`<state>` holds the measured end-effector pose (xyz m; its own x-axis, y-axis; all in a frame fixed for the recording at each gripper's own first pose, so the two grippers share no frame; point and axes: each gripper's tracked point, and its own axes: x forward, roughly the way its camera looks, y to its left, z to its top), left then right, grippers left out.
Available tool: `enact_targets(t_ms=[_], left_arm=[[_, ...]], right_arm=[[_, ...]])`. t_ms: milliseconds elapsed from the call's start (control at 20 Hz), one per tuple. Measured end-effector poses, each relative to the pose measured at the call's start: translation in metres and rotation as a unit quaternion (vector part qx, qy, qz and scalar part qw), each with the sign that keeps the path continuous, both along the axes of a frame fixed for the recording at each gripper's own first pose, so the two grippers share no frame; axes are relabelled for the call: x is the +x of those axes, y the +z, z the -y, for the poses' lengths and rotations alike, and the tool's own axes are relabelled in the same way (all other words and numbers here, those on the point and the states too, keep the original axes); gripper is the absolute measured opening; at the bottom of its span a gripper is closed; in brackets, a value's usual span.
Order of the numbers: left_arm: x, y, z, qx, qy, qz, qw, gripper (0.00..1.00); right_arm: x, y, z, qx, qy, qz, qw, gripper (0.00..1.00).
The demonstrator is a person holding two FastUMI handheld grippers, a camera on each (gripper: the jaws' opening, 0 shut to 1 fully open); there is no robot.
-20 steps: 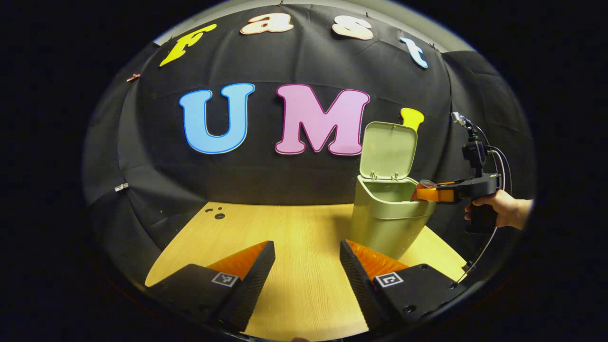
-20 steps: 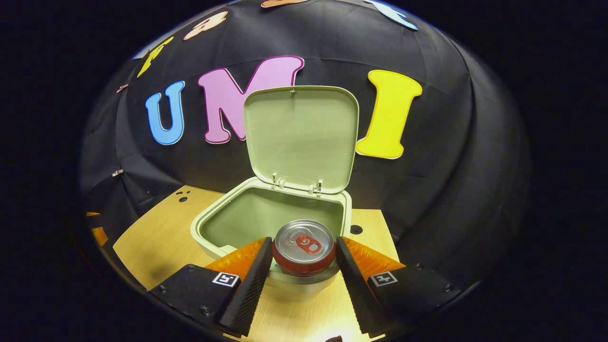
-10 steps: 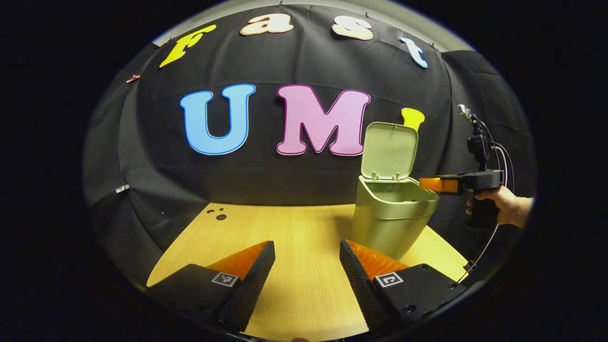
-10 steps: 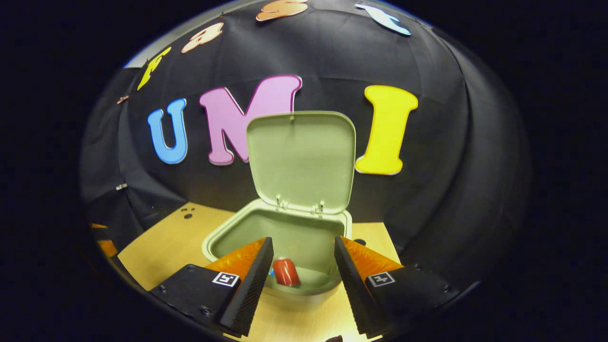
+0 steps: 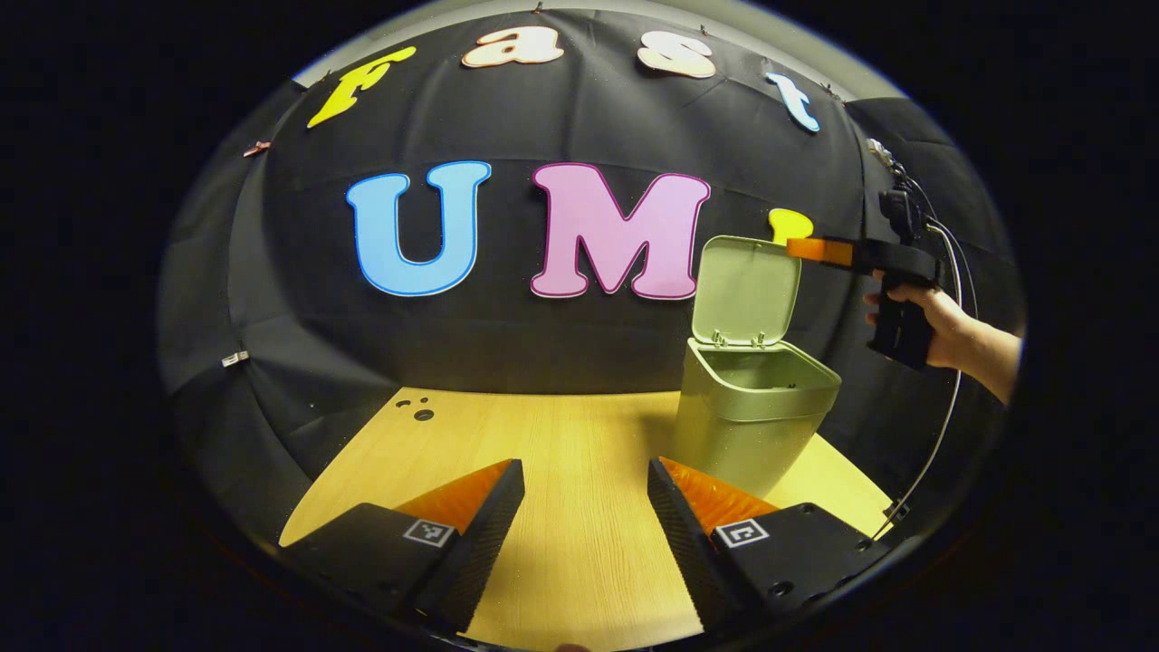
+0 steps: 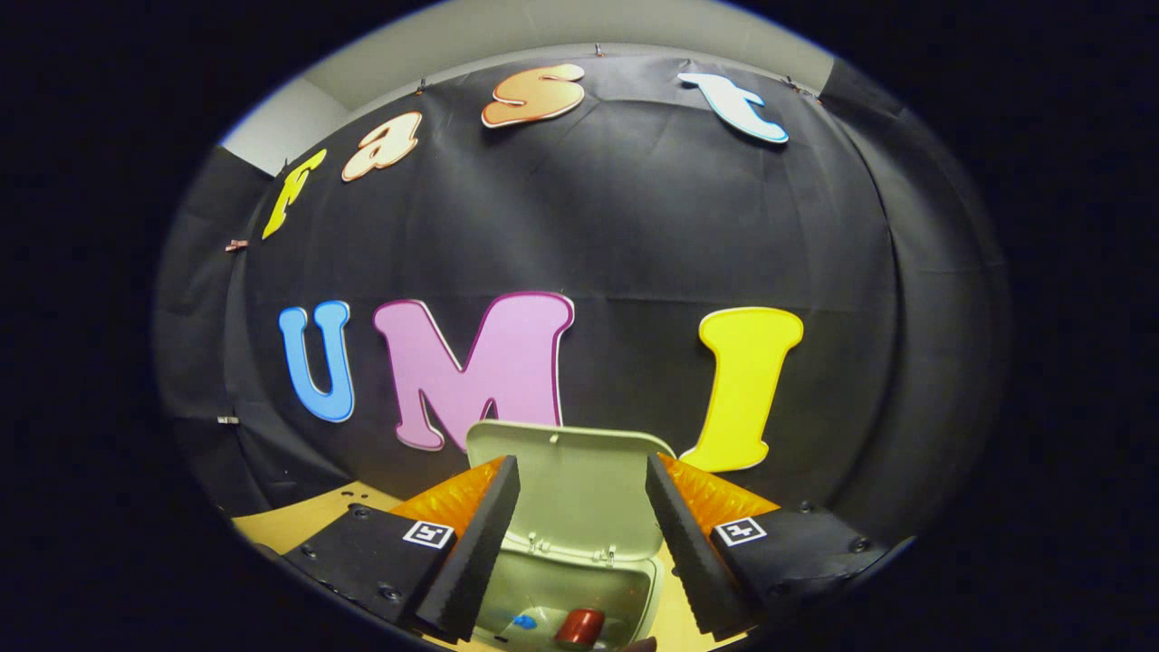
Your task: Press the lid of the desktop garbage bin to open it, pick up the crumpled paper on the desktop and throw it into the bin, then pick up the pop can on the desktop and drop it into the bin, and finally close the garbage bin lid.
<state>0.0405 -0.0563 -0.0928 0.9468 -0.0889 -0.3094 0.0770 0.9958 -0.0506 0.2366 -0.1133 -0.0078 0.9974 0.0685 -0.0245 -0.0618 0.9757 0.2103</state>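
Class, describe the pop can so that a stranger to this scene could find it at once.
Start at the wooden table and find the pale green garbage bin with its lid standing open. The pop can lies at the bottom inside, red, beside a small blue scrap.

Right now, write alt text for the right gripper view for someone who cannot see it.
An open right gripper hangs above a green desktop bin whose lid stands raised between the fingers. A red can lies inside the bin, beside something small and blue. A strip of wooden table and the black cloth wall lie behind.
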Motion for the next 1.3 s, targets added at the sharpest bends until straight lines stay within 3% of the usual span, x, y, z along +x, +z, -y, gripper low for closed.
enact_targets(t_ms=[250, 350, 400, 850, 1300], left_arm=[[0.003, 0.000, -0.005, -0.002, 0.012, 0.001, 1.000, 0.89], [0.006, -0.001, -0.008, -0.003, 0.017, 0.000, 1.000, 0.89], [0.009, -0.001, -0.009, -0.005, 0.019, 0.000, 1.000, 0.89], [0.034, -0.004, -0.009, -0.003, 0.027, -0.002, 1.000, 0.89], [0.033, -0.006, 0.000, -0.007, 0.007, -0.006, 1.000, 0.89]], right_arm=[[0.024, 0.013, 0.002, 0.013, -0.011, 0.023, 1.000, 0.89], [0.033, 0.012, 0.002, 0.013, -0.014, 0.026, 0.999, 0.84], [0.037, 0.010, 0.003, 0.014, -0.015, 0.026, 0.999, 0.89], [0.075, 0.004, 0.017, 0.035, -0.043, 0.039, 0.998, 0.90], [0.053, -0.008, 0.005, 0.020, -0.020, 0.008, 1.000, 0.92]])
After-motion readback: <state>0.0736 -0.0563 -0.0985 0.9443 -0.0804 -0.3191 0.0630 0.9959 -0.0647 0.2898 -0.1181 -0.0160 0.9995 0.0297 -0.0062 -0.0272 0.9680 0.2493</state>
